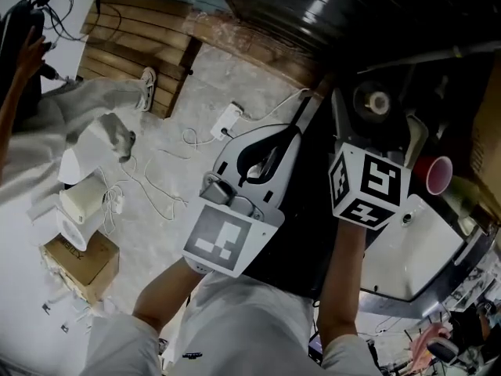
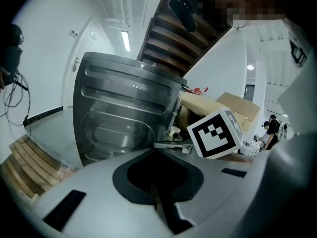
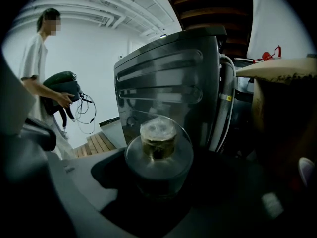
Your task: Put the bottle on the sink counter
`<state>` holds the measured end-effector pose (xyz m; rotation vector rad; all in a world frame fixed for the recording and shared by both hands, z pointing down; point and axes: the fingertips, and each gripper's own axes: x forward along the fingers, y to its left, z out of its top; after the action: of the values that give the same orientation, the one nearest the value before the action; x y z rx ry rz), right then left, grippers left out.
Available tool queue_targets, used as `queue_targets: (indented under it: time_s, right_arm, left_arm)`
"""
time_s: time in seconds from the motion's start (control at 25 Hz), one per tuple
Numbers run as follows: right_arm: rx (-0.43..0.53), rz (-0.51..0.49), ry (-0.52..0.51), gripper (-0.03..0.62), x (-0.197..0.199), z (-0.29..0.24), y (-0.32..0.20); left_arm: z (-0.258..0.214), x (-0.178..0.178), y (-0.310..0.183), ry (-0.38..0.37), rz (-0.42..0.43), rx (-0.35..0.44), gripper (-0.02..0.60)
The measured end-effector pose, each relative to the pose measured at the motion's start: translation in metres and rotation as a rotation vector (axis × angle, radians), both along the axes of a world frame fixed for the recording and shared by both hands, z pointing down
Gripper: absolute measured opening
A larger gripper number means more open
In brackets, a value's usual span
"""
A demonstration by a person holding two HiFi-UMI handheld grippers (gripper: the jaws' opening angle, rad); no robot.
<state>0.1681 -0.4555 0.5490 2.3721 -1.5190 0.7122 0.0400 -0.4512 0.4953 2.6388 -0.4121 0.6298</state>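
Note:
The bottle is clear glass with a yellowish neck and a crinkled cap. In the right gripper view I see it end-on, filling the space between the jaws. My right gripper is shut on it. From the head view the bottle shows as a dark round top beyond the right gripper's marker cube. The white sink lies just right of and below that cube. My left gripper hangs beside it to the left, its jaws shut on nothing.
A ribbed stainless steel panel stands close ahead of both grippers. A red cup sits by the sink. Wooden steps, cables, a power strip and cardboard boxes cover the floor at left. A person carries a dark bag.

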Motion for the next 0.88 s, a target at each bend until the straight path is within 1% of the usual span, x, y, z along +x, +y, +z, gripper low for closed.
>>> queue_targets:
  time_s: [0.32,0.64,0.88]
  right_arm:
    - [0.048,-0.008,0.013,0.35,-0.008,-0.029,0.011]
    - [0.078,-0.062,0.03,0.348,-0.017,-0.056,0.024]
    - [0.103,-0.098,0.049,0.348,-0.025,-0.079,0.046]
  left_arm:
    - [-0.019,-0.008,0.011,0.009,-0.029,0.03,0.006]
    - [-0.04,-0.017,0.028,0.029,-0.077,0.053,0.006]
    - [-0.055,-0.029,0.051,0.038,-0.114,0.061,0.006]
